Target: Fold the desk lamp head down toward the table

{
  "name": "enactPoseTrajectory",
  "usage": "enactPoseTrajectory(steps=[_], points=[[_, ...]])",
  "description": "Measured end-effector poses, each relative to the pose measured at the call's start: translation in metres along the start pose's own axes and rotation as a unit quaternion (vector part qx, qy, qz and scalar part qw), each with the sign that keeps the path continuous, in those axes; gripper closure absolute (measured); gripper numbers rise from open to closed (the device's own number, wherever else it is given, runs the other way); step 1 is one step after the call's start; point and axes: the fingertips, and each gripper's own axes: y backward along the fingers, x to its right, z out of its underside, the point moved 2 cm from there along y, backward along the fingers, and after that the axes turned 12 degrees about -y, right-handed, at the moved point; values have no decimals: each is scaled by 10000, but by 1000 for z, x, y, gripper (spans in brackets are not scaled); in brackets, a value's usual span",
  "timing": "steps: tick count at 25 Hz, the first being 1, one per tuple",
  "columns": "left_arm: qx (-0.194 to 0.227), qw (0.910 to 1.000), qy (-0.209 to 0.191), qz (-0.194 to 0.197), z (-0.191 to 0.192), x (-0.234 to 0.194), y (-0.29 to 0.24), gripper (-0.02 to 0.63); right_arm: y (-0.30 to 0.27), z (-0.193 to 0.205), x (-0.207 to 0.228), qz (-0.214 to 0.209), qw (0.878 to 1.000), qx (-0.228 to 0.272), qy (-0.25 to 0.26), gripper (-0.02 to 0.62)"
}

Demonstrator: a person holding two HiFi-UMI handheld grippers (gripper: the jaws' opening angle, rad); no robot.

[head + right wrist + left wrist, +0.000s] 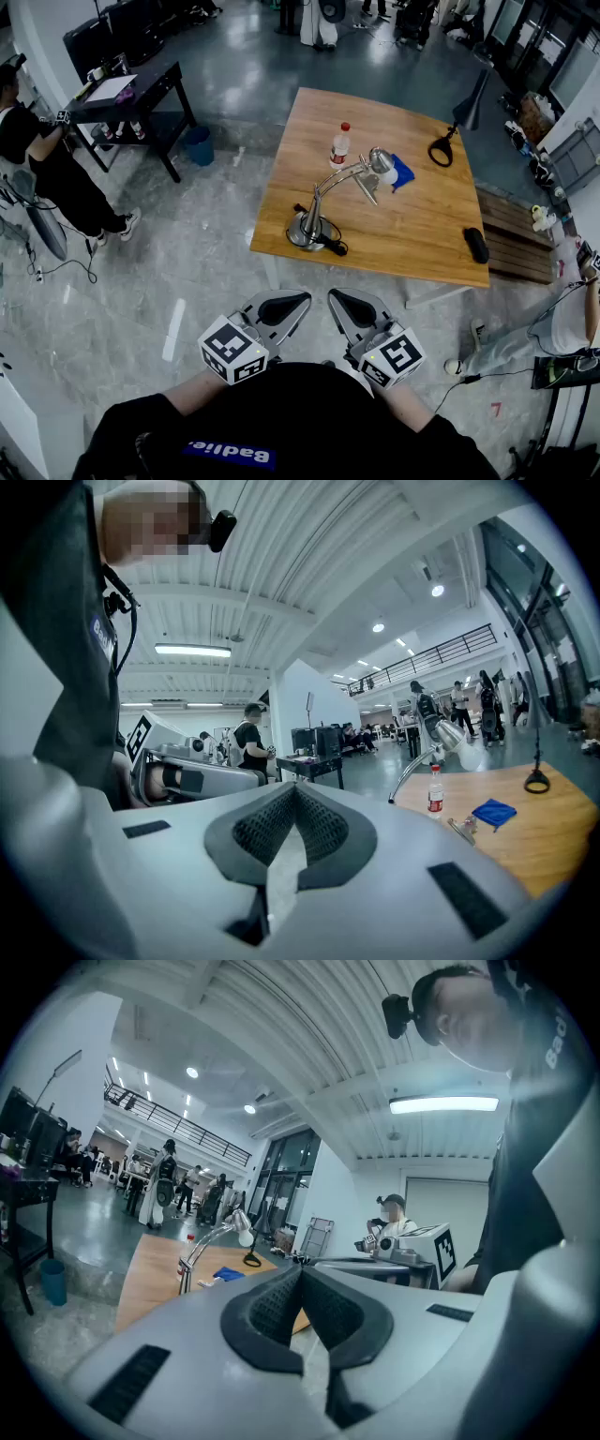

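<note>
A silver desk lamp (323,202) stands on the wooden table (412,234), round base at the near left, jointed arm slanting up to its head (380,161). The lamp also shows far off in the left gripper view (211,1241) and the right gripper view (441,742). My left gripper (286,306) and right gripper (349,306) hang side by side close to my body, short of the table's near edge and well apart from the lamp. The jaws of both (302,1274) (295,789) are shut with nothing between them.
On the table are a clear bottle with a red cap (340,143), a blue cloth (401,172), a black lamp with a ring base (442,150) and a black case (475,244). A black desk (131,94), a blue bin (198,145) and a person stand left; a bench (516,239) sits right.
</note>
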Motion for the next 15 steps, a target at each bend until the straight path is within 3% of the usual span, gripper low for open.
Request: enactPoseTrajectory(steps=[15], points=[[-166, 9998, -16, -144, 11, 0, -12, 598, 10, 1, 13, -4, 10000, -22, 21, 591]])
